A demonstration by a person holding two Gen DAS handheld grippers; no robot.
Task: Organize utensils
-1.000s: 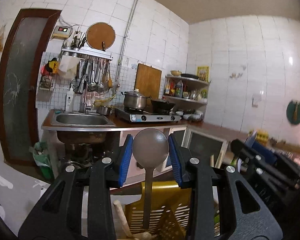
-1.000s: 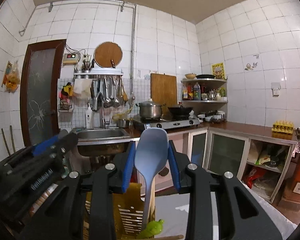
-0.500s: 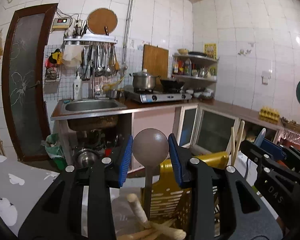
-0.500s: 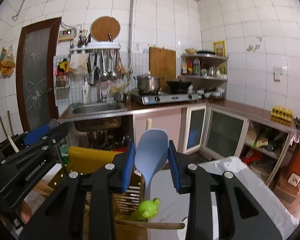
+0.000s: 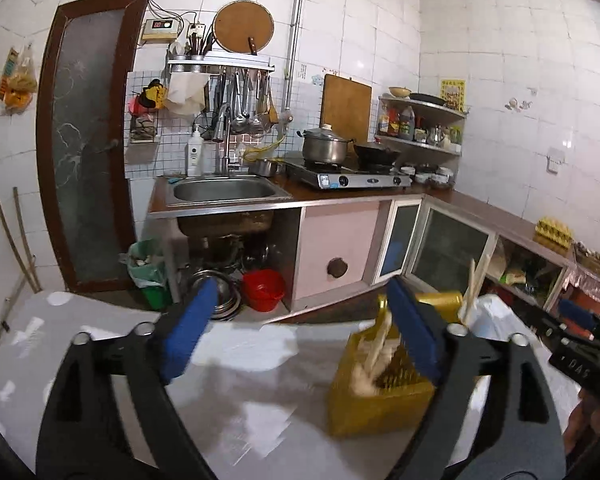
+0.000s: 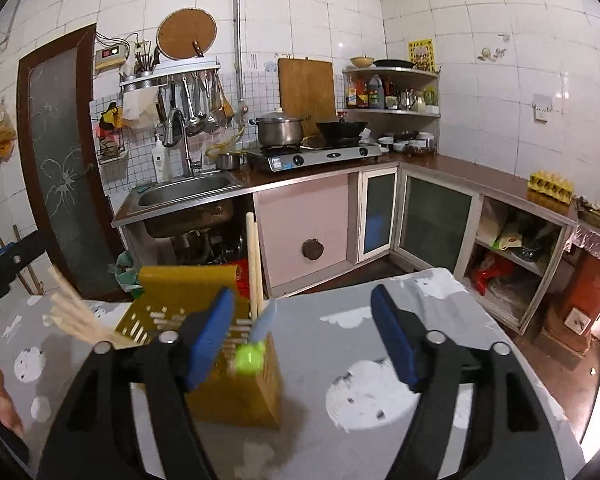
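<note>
Both grippers empty, utensils standing in the yellow caddy

Your left gripper and right gripper both have their fingers spread wide with nothing between them. The yellow caddy stands on the desk, holding the wooden utensils and the blue spoon with its green end. Lift each gripper straight up and clear; a sideways swing could clip a handle and tip the caddy.
</note>
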